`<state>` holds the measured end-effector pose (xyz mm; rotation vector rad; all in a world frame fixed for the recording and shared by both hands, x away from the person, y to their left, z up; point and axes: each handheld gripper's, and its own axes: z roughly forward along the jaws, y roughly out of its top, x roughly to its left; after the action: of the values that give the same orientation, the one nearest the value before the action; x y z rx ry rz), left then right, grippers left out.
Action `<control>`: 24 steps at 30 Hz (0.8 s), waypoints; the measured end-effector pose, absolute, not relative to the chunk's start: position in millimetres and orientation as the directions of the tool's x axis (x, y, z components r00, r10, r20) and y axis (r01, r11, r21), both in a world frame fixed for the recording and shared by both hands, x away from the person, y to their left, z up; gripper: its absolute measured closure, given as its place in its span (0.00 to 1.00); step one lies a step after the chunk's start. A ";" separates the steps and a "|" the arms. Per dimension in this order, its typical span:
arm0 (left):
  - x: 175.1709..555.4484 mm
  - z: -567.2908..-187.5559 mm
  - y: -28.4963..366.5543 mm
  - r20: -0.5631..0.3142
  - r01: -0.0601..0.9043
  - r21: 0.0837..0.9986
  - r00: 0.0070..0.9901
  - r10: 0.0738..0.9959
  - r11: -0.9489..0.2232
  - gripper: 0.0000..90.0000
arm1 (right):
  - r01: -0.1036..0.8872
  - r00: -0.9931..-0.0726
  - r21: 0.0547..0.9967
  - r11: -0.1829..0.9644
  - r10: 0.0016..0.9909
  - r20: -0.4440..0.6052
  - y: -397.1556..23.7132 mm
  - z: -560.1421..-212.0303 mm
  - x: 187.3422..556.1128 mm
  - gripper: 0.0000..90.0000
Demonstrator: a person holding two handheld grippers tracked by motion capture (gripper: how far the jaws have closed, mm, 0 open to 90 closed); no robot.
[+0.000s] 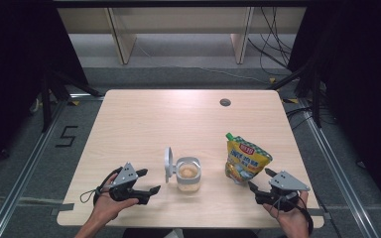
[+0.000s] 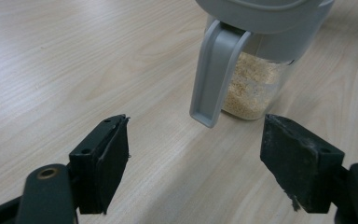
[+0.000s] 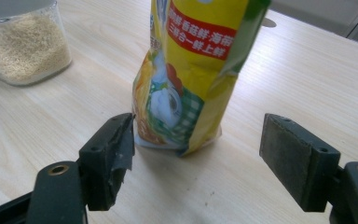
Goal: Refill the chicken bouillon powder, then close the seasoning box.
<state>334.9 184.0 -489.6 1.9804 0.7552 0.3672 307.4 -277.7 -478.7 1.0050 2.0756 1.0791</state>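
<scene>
Pouch (image 1: 245,159), yellow with a green spout at its top, stands upright on the table (image 1: 144,119) at front right, just ahead of the right gripper (image 1: 261,181). No contact visible between them. Jar (image 1: 188,173) sits near table centre-front, well left of the pouch, lid (image 1: 168,163) flipped up on its left side, pale grains inside. Left gripper (image 1: 148,180) rests at front left, pointing toward the jar, jaws spread, nothing between them. Right gripper jaws also spread, aimed at the pouch base. A hand holds each gripper from the bottom edge. Small round grommet (image 1: 224,102) at the far side of the table.

Left gripper view: left gripper (image 2: 196,144) jaws wide apart, bare tabletop between them. Jar (image 2: 254,86) just beyond, nearer the right jaw, not touching. Grey lid flap (image 2: 212,77) hangs down the jar's front side. Grains fill the visible lower part.

Right gripper view: right gripper (image 3: 198,140) jaws wide, empty. Pouch (image 3: 191,74) stands just past the tips, closer to the left jaw. Small gap to that pad, no pressing on it. Pouch bottom sits flat on the table. Jar (image 3: 25,42) at upper left, well apart from the pouch.
</scene>
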 end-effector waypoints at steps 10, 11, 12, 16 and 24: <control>336.5 -471.6 194.3 -0.052 0.375 0.857 0.746 0.664 -0.354 0.26 | 0.378 -0.538 0.835 0.400 0.829 -0.153 -278.1 -480.4 297.3 0.30; 335.6 -469.6 194.3 -0.070 0.387 0.859 0.736 0.673 -0.334 0.26 | 0.378 -0.536 0.831 0.408 0.828 -0.163 -278.4 -480.3 296.4 0.29; 337.1 -466.5 196.2 -0.055 0.371 0.863 0.744 0.666 -0.342 0.26 | 0.393 -0.536 0.825 0.408 0.830 -0.155 -277.9 -480.2 294.8 0.29; 338.6 -460.1 198.3 -0.070 0.380 0.869 0.729 0.681 -0.317 0.26 | 0.405 -0.542 0.815 0.414 0.827 -0.150 -277.5 -481.7 291.5 0.29; 342.5 -445.5 200.2 -0.073 0.380 0.873 0.721 0.689 -0.305 0.28 | 0.428 -0.528 0.807 0.407 0.837 -0.143 -275.5 -483.3 287.1 0.29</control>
<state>342.5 200.2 -445.5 1.9294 0.8221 0.3896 287.1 -275.5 -483.3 1.0724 2.1269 0.9937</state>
